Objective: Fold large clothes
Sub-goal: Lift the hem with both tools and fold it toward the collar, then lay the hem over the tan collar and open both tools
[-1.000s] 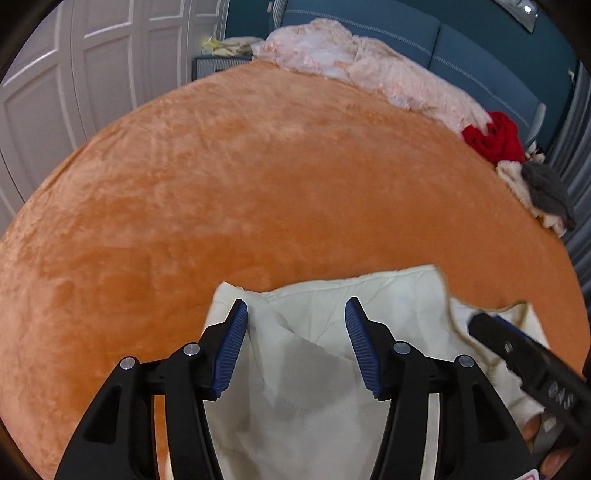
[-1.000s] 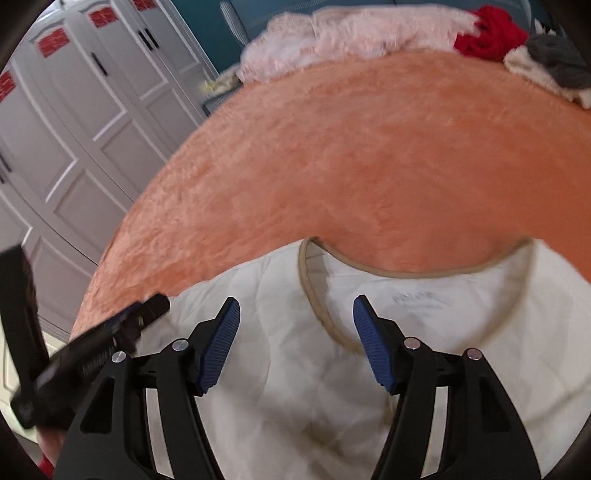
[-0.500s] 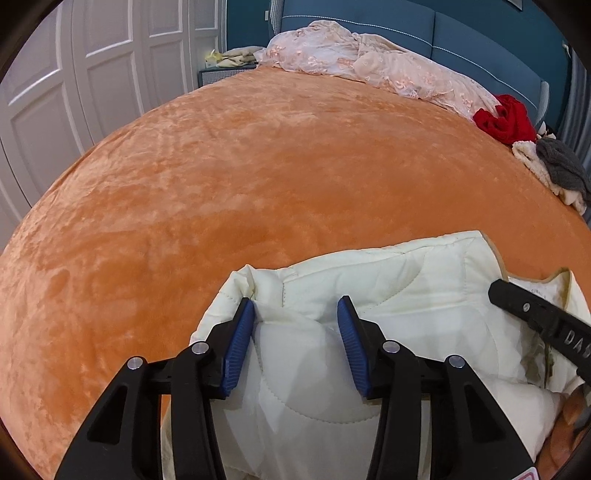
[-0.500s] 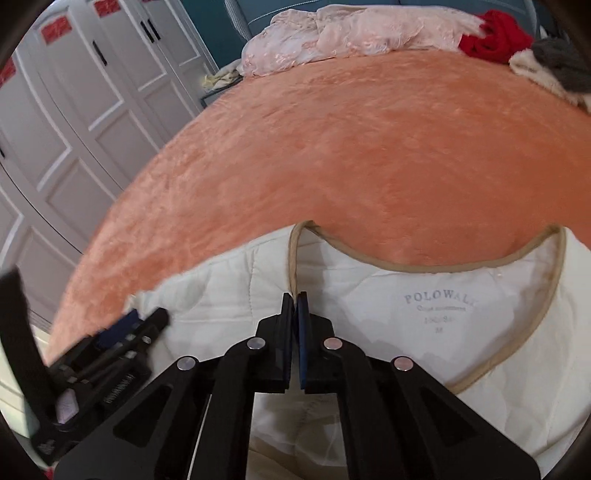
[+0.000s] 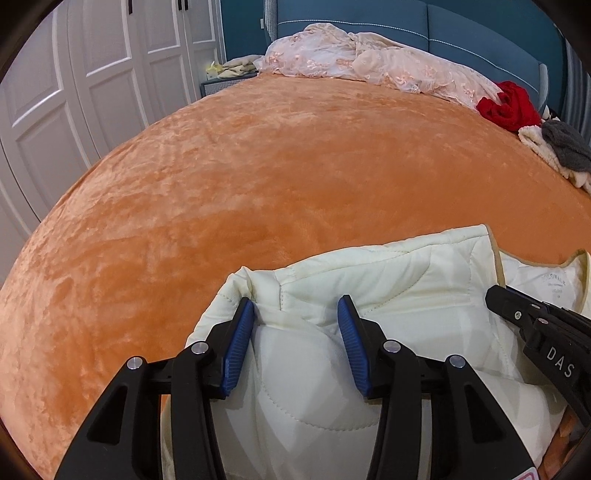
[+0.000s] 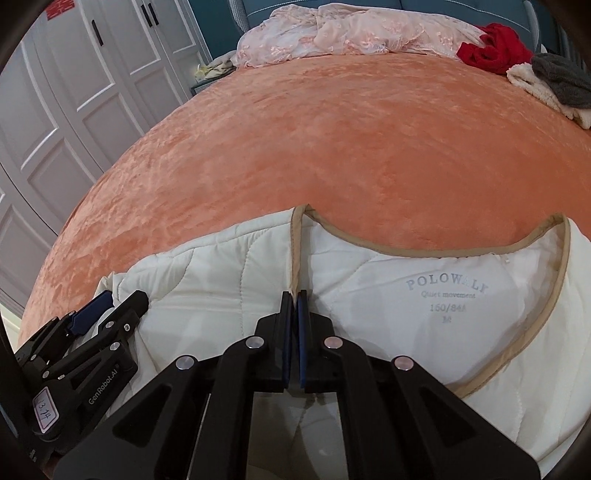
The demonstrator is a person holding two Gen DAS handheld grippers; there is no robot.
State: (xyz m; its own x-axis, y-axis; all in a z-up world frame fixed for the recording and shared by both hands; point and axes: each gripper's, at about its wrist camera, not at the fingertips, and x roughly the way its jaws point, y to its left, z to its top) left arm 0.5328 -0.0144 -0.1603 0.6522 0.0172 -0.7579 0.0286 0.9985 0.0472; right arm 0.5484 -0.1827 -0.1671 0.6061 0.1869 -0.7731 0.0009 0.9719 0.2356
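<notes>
Inside the neck of the cream quilted jacket (image 6: 424, 295), printed grey lettering reads "POLOWALK" in an arc (last letter partly creased), then "Quiet movement", then "160/84A", then "M". From the left wrist view the same print shows small and mostly illegible, only the top word roughly traceable. The right gripper (image 5: 496, 295) carries white letters "DAS" on its black body; further letters are cut off by the frame edge. The left gripper (image 6: 110, 306) bears "GenRobot.AI" in white along its side, and a white sticker with handwritten "13.14". Red paper decoration (image 6: 61, 6) on a wardrobe door (image 6: 96, 74): pattern not readable.
</notes>
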